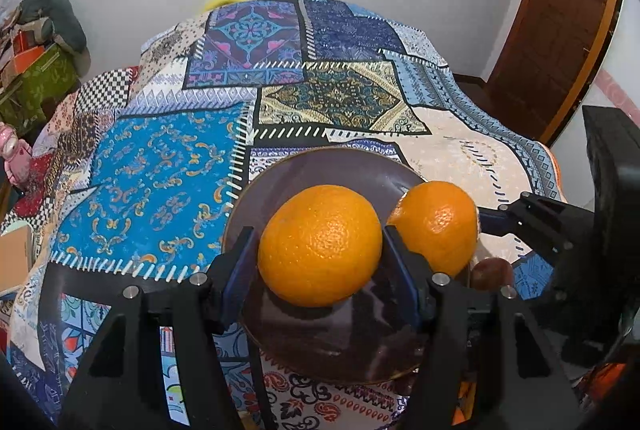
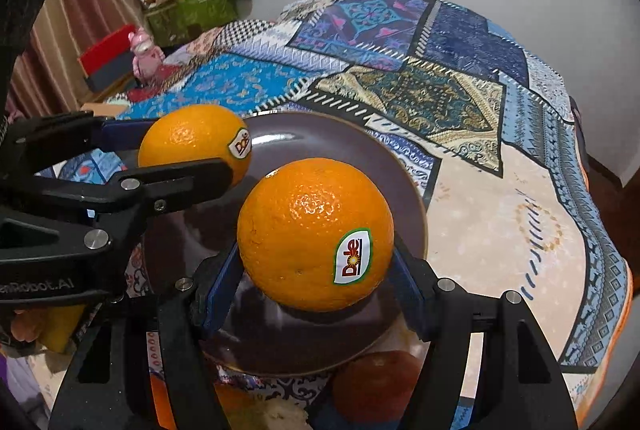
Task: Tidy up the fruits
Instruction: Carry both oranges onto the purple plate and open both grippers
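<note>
A dark brown plate (image 1: 308, 165) (image 2: 320, 133) lies on the patchwork cloth. My left gripper (image 1: 318, 244) is shut on an orange (image 1: 320, 218), its blue pads pressed on both sides, over the plate's middle. Just to the right, a second orange (image 1: 440, 226) hangs over the plate's rim, with one of the right gripper's fingers (image 1: 496, 220) against it. In the right wrist view my right gripper (image 2: 316, 256) is shut on that orange (image 2: 304, 213), which has a Dole sticker. The left gripper (image 2: 192, 149) comes in from the left with its stickered orange (image 2: 188, 137).
A brownish fruit (image 1: 492, 272) lies by the plate's near right rim, and a reddish fruit (image 2: 376, 378) shows below the plate. More fruit sits at the near edge (image 2: 60, 330). Boxes and clutter (image 2: 188, 9) stand beyond the table's left. The cloth (image 2: 500, 230) spreads to the right.
</note>
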### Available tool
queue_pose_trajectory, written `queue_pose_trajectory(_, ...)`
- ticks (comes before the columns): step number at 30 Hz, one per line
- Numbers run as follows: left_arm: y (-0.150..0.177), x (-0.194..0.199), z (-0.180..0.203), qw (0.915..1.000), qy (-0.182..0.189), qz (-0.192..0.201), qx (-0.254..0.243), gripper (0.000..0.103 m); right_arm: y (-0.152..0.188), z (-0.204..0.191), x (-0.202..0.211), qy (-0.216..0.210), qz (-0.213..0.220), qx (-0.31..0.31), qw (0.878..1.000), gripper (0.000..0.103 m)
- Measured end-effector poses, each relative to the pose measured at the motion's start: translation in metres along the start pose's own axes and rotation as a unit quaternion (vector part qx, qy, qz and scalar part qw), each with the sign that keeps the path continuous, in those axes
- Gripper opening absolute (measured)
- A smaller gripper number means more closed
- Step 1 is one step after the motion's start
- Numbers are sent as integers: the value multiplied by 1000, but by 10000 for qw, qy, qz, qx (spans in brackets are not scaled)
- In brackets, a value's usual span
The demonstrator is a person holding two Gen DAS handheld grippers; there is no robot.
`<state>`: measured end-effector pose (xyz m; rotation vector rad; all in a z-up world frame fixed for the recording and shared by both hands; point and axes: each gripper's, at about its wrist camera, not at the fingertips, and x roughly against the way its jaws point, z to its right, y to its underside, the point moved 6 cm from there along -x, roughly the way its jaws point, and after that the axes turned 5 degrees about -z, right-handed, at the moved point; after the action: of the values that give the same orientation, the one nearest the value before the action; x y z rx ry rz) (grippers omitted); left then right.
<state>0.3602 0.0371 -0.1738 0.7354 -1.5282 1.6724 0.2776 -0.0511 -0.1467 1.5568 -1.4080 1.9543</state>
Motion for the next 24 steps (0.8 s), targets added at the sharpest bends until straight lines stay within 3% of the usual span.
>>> queue_pose_trajectory(5,2,-12,-5,9994,183,-207,205,62,3,3,-6,-30,-142,-25,9999,65)
queue_pose_trajectory(12,6,-21,4,9989,156,-450,-17,61,6,7,-8,-25,-152,-53,9999,66)
queue_pose_trajectory(24,3,1,11,9997,-37,-66,-232,61,2,7,5,91,113,-69,9999,70)
